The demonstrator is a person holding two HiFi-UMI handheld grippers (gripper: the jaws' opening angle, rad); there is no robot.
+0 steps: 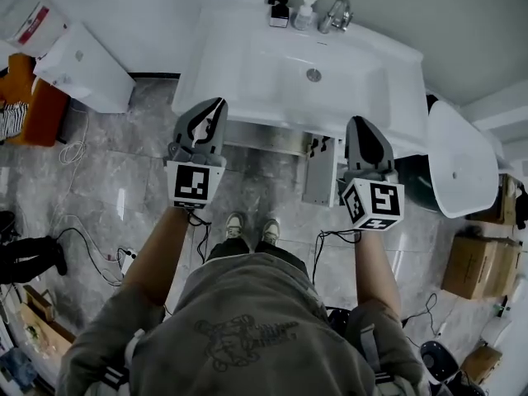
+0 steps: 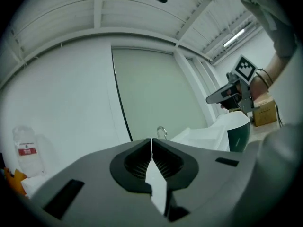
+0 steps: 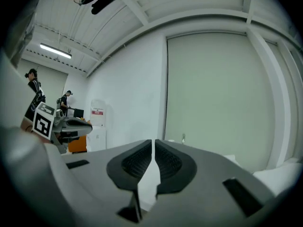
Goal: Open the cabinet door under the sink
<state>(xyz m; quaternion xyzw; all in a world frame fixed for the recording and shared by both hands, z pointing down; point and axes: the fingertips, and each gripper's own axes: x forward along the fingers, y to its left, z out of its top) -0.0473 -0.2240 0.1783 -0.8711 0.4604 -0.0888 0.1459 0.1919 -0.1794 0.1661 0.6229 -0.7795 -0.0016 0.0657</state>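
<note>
The left tongs and right tongs are clenched, empty. Two bottles, labels unreadable, stand on the sink.

Sink white; floor grey, marbled; bin beside right gripper dark green (gripper grey, its cube black-and-white patterned).

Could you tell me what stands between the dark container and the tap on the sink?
A white pump bottle stands between the dark container and the tap; the head view shows it.
</note>
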